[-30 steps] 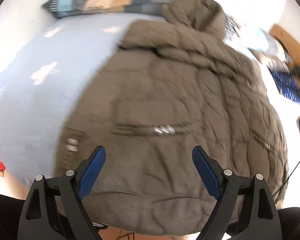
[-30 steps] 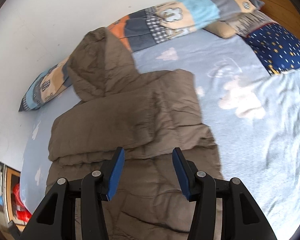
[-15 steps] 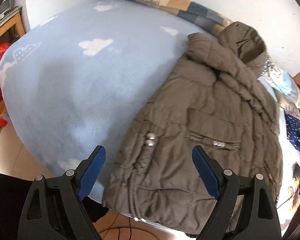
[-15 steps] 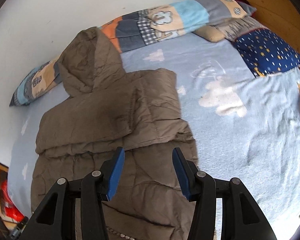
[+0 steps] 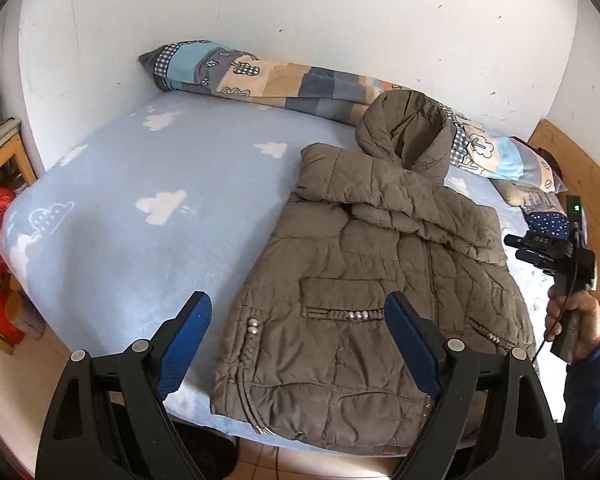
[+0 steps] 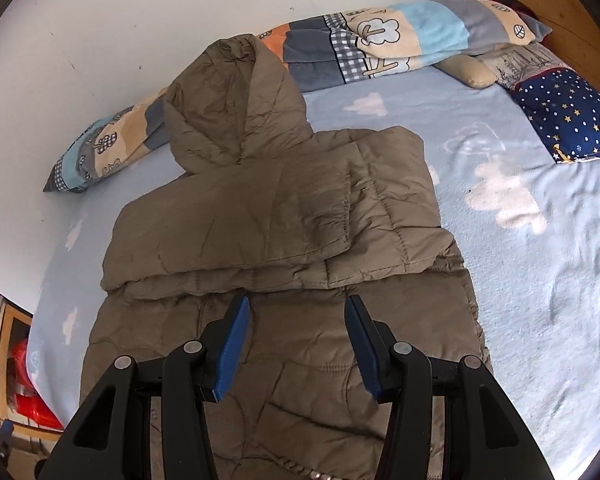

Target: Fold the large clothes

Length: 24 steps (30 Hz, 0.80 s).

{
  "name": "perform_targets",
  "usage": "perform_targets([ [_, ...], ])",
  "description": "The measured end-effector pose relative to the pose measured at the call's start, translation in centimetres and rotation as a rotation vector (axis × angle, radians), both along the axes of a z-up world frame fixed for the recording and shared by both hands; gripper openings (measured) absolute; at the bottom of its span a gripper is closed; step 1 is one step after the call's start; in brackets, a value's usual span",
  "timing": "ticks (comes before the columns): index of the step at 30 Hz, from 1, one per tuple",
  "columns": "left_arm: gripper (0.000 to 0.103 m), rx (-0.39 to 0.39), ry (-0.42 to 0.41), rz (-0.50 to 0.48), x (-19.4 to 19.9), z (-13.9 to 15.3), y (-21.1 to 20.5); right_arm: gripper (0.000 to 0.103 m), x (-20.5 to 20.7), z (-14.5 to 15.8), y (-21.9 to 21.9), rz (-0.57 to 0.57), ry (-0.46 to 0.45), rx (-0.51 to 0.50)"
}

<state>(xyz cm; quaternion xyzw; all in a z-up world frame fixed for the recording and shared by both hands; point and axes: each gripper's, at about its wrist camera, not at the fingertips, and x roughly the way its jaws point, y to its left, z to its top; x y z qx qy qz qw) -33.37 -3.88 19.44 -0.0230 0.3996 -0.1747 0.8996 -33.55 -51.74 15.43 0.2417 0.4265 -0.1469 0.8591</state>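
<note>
Near: left gripper [image 5: 298, 340], jaws spread and empty, now pulled back and up from the jacket [image 5: 380, 280]; right gripper [image 6: 296, 344], jaws half apart, empty, hovering over it. Middle: brown hooded jacket lies sleeves-in on the bed [image 5: 140, 208], suggesting the next fold is due. Far: patchwork quilt [image 5: 260, 80]. Writing: "DAS" on right gripper.

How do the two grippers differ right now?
The left gripper stands wide open; the right gripper has a narrower gap. The left one frames the jacket's hem and pocket; the right one frames its folded sleeves. Both have blue pads, hold nothing, and are clear of the jacket.
</note>
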Motion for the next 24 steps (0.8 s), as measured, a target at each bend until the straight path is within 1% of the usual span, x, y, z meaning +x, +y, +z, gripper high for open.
perform_targets([
  [4,0.087,-0.006,0.021,-0.024,0.3,-0.6,-1.2,0.054,-1.2,0.4,0.0,0.006,-0.009,-0.013],
  [9,0.087,0.015,0.003,-0.086,0.8,-1.1,-4.7,0.054,-2.3,-0.2,-1.9,-0.035,0.003,-0.002],
  [14,0.087,0.071,-0.066,-0.136,2.2,-1.0,-9.0,0.054,-1.8,-0.7,-2.4,-0.041,0.018,-0.003],
  [16,0.087,0.109,-0.106,-0.145,3.0,-1.0,-10.8,0.054,-1.1,-1.0,-2.1,-0.036,0.024,-0.006],
  [19,0.087,0.143,-0.147,-0.161,4.4,-1.2,-12.7,0.053,0.0,-1.7,-1.6,-0.016,0.045,-0.01],
  [24,0.087,0.165,-0.184,-0.187,7.3,-2.0,-15.5,0.054,1.8,-2.8,-0.8,0.002,0.079,-0.022],
])
